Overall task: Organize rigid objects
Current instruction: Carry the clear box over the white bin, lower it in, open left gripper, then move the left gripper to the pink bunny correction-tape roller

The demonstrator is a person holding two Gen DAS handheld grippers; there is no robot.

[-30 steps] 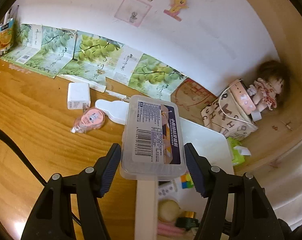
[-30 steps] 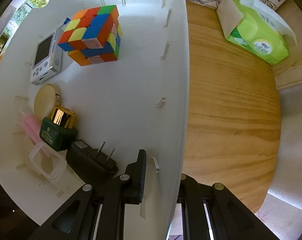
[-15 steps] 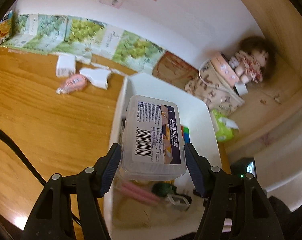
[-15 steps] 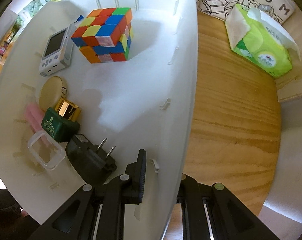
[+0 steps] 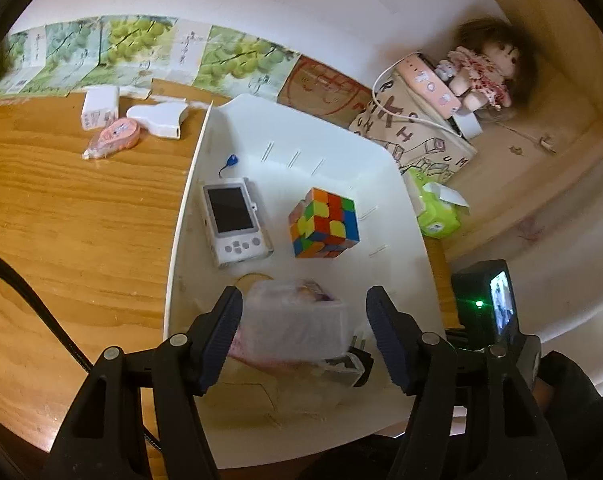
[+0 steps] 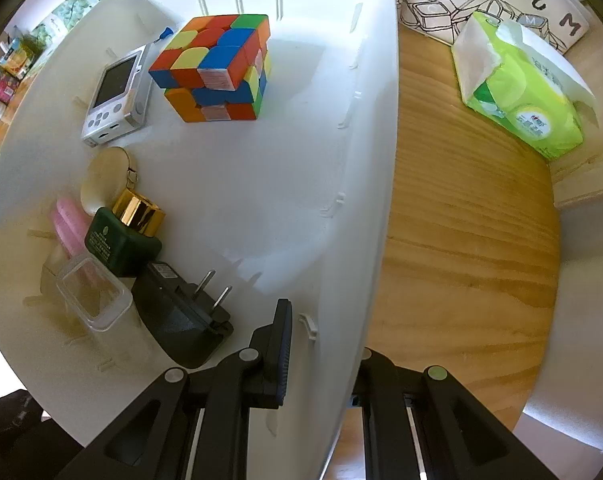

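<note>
- The placing step is nearly done: the clear lidded plastic box (image 5: 295, 324) is blurred, low inside the white plastic bin (image 5: 189, 184), above the pink items
- The left gripper (image 5: 301, 304) has its fingers spread, the right pad clear of the box
- The right gripper (image 6: 325, 332) pinches the bin's side wall, steadying it
- Next, I judge: lift the left gripper clear without knocking the multicoloured puzzle cube (image 5: 324, 222)

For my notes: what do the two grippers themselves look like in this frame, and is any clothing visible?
Both are black plastic two-finger tools with silver pivot screws. The left gripper has dark blue ribbed pads and a black cable trailing off its left side. The right gripper has a black ribbed pad and a small lit screen with a green light. A dark sleeve shows behind it.
</note>
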